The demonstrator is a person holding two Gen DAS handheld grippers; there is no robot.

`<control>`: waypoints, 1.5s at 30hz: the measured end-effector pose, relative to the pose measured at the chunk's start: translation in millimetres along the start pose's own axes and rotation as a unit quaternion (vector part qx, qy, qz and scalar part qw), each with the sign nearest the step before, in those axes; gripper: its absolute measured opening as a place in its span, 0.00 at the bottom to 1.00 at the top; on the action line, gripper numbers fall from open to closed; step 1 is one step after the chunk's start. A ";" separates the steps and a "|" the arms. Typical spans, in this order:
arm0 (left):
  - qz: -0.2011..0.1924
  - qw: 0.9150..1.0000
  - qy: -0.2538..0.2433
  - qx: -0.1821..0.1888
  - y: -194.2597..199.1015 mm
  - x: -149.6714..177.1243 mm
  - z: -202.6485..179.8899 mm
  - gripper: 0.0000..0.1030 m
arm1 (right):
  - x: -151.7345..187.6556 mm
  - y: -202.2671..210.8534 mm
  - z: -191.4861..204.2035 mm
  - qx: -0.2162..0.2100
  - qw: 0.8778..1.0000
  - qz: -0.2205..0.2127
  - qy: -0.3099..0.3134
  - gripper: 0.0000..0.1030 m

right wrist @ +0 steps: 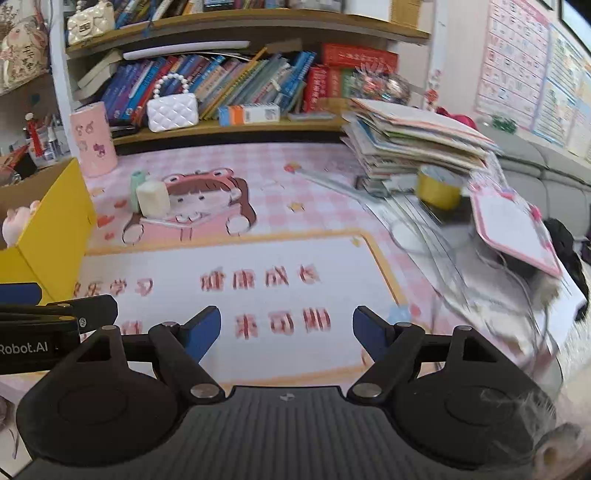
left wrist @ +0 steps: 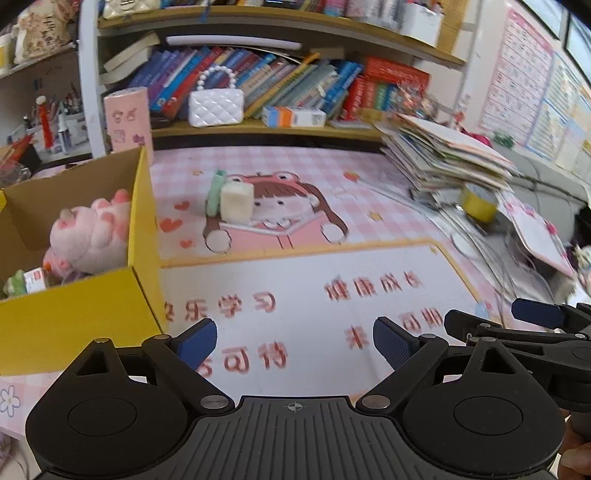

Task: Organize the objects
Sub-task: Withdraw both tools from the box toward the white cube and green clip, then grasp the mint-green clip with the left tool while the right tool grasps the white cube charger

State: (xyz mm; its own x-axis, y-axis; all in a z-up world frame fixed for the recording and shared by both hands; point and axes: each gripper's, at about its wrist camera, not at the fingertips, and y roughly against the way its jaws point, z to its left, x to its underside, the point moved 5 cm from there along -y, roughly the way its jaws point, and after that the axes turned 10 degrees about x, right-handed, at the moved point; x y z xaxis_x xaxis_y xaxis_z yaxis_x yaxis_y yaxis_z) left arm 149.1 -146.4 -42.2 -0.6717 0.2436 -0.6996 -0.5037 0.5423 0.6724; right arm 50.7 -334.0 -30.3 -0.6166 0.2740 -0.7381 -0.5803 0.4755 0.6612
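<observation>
I get bright, even daylight-like light in both wrist views, with soft shadows and no harsh glare. Motion blur smears the red lettering on the desk mat (left wrist: pixel 332 295) and the stack of papers (right wrist: pixel 413 140) at the right. Fisheye bending curves the bookshelf (left wrist: pixel 280 26) and wall charts (right wrist: pixel 535 74) near the edges. My left hand-held gripper (left wrist: pixel 295 343) stays sharp in the foreground.

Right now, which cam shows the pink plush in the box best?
Left wrist: the pink plush lies in plain view inside the yellow box. Right wrist catches only its top over the box wall at the frame edge.
</observation>
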 end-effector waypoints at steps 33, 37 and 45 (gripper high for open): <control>-0.094 0.976 0.120 -0.154 -40.5 -106.9 32.4 0.60 | -106.0 -155.1 93.3 -0.198 0.958 -0.037 0.202 0.39; -0.102 0.972 0.133 -0.164 -35.7 -104.3 34.4 0.61 | -113.6 -163.6 123.4 -0.227 0.944 -0.067 0.231 0.54; -0.105 0.966 0.147 -0.184 -31.0 -104.0 41.2 0.66 | -115.3 -192.5 168.2 -0.261 0.927 -0.068 0.259 0.63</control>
State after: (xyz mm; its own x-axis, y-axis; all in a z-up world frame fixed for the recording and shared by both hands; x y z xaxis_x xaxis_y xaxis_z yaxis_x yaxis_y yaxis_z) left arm 257.0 -155.4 -0.2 -0.6314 -0.1089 -0.7678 -0.7685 0.2196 0.6009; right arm 323.0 -316.4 -95.0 -0.6128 -0.2622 -0.7455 -0.7668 -0.0306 0.6411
